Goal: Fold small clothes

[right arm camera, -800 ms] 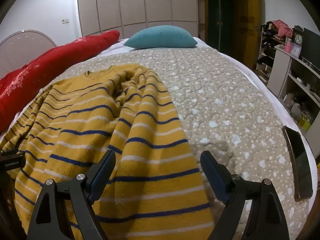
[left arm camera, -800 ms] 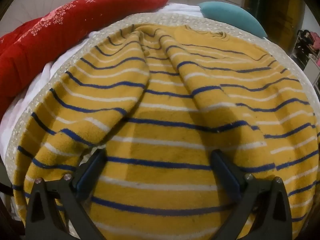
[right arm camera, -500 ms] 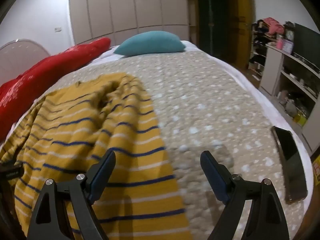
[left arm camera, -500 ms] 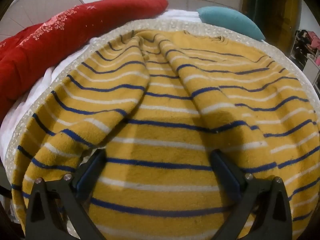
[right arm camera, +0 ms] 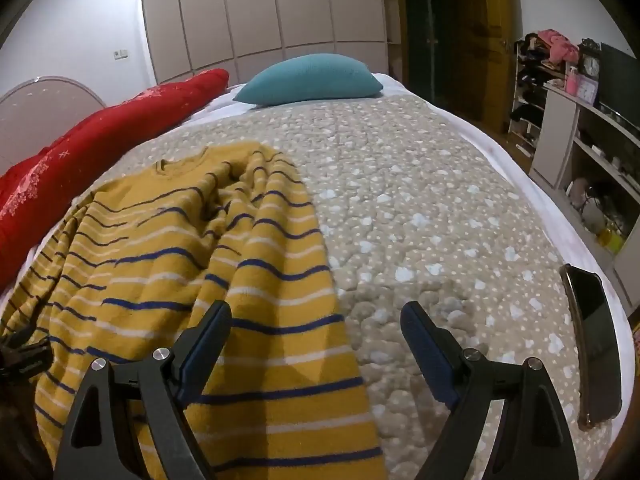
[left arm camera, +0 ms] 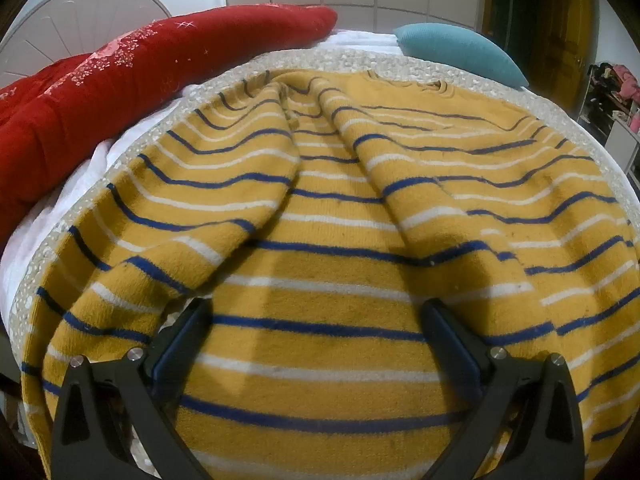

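One striped sweater (right arm camera: 224,264), mustard with blue and white bands, lies rumpled on the left half of the bed's spotted beige blanket (right arm camera: 420,208), hem at the near edge, collar toward the far end. Red bolster (left arm camera: 132,76) along the left edge; teal pillow (right arm camera: 312,78) at the far edge; dark phone (right arm camera: 596,340) at the right edge. Left gripper (left arm camera: 316,316): fingers spread wide over the hem, nothing pinched. Right gripper (right arm camera: 316,320): fingers spread, straddling the sweater's right border, gripping nothing.

One sweater (left arm camera: 320,240), two pillows (right arm camera: 312,78), one phone (right arm camera: 596,340)
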Action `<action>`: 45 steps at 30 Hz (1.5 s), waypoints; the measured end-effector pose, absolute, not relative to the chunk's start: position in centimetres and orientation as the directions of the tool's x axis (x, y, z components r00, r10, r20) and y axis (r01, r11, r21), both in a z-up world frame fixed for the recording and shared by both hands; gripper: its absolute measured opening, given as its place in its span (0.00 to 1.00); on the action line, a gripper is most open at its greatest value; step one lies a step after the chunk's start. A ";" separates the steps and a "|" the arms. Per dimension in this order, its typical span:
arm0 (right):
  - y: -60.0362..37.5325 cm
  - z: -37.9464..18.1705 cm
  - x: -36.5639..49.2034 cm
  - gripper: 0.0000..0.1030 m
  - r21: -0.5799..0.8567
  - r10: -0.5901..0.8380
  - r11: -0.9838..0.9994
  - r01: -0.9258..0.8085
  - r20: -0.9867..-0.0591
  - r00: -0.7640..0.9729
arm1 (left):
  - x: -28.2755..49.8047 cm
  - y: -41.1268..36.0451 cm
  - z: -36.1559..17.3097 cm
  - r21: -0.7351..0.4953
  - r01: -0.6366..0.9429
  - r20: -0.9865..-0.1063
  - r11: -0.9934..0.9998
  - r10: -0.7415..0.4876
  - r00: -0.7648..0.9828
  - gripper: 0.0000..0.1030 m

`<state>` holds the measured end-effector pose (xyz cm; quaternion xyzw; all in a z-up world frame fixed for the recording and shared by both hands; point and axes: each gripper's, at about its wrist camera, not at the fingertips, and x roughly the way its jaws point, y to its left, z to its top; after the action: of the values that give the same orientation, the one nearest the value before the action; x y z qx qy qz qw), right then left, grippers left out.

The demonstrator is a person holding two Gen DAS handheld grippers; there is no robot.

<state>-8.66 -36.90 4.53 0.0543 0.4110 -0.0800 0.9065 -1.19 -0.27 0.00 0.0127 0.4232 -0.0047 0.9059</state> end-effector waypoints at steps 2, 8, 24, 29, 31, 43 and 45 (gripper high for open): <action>-37.1 3.6 -8.5 0.87 0.025 -0.114 0.979 0.204 -0.760 0.640 | -1.1 -0.2 0.0 0.019 0.019 -0.766 1.000 0.002 0.642 1.00; -37.2 1.6 -8.7 0.87 0.018 -0.136 0.971 0.238 -0.777 0.614 | -1.2 -0.3 0.0 0.020 0.018 -0.762 1.000 0.003 0.648 1.00; -36.6 0.9 -8.5 0.90 -0.041 -0.192 0.966 0.257 -0.779 0.597 | -1.0 -0.1 0.1 0.020 0.020 -0.756 1.000 0.002 0.654 1.00; -36.4 0.8 -8.5 0.91 -0.057 -0.207 0.964 0.260 -0.776 0.596 | -1.1 -0.1 0.0 0.020 0.020 -0.756 1.000 0.002 0.655 1.00; -36.4 0.8 -8.5 0.91 -0.057 -0.207 0.964 0.261 -0.776 0.596 | -1.1 -0.1 0.0 0.020 0.020 -0.755 1.000 0.002 0.655 1.00; -36.4 0.8 -8.5 0.91 -0.058 -0.207 0.964 0.260 -0.776 0.596 | -1.2 -0.2 -0.1 0.021 0.020 -0.754 1.000 0.002 0.657 1.00; -36.4 0.8 -8.5 0.91 -0.058 -0.208 0.964 0.260 -0.776 0.596 | -1.2 -0.2 -0.2 0.021 0.020 -0.754 1.000 0.002 0.657 1.00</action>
<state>-8.53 -36.39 0.84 0.0304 0.4299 -0.1308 0.8928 -1.22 -0.18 -0.15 0.0138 0.4140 -0.0050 0.9102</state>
